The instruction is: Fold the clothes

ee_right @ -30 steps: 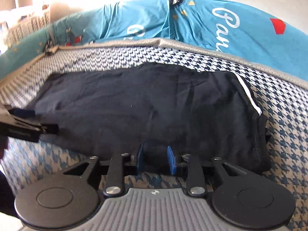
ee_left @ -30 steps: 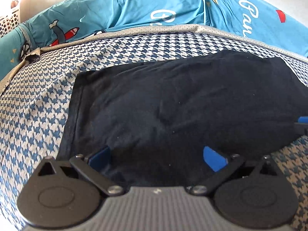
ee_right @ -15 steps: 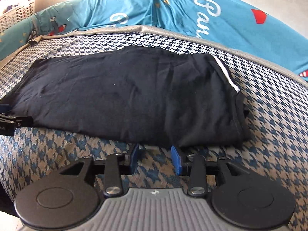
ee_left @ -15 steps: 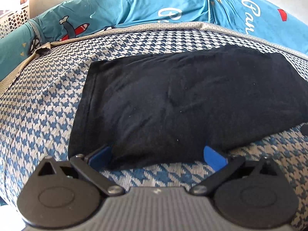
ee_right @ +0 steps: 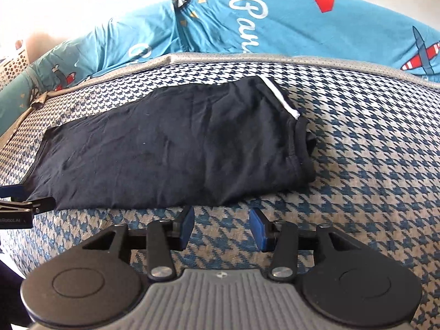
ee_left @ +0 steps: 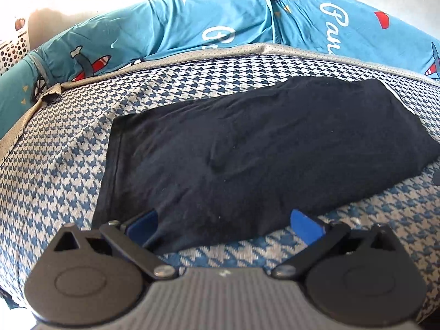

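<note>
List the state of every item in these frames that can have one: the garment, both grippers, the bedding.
dark garment: folded flat on the mattress, held by neither gripper.
left gripper: open, jaws wide, garment's near edge between them, unpinched.
right gripper: open, jaws just been opening, nothing between them, clear of the garment's edge.
houndstooth mattress: bare of its sheet.
blue printed sheet: rumpled, pushed back behind the mattress.

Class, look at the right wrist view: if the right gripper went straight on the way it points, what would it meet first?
Probably the near edge of the folded dark garment. The right gripper, jaws open and empty, having just been opening, sits above the houndstooth cover; depth is unclear, so it might touch that cover first.
</note>
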